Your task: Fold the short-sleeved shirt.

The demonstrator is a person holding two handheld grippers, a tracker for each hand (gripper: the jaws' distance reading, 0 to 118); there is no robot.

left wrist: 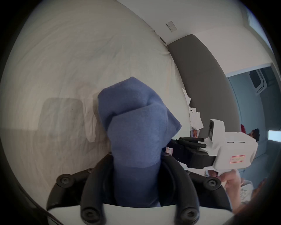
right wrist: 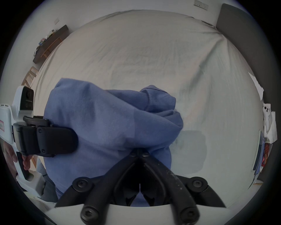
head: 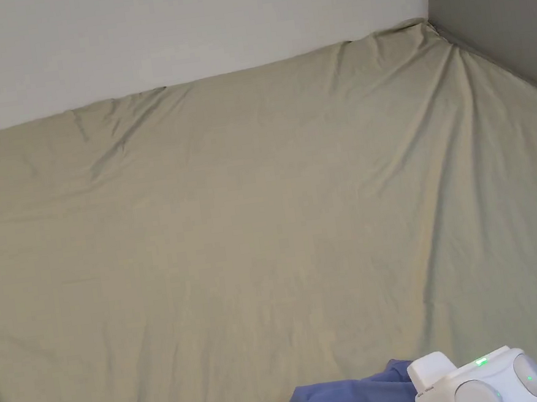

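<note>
Shirt [left wrist: 136, 137] is bunched up in a blue wad between my two grippers, held above the near edge of the bed sheet [head: 232, 215]. My left gripper [left wrist: 136, 166] has both jaws pressed onto a thick roll of the cloth. My right gripper [right wrist: 139, 153] is pinched down to its tips, cloth draped right over them, so I can't tell if it's really clamping any. The sheet is wrinkled, running back to the wall [head: 116, 39].
</note>
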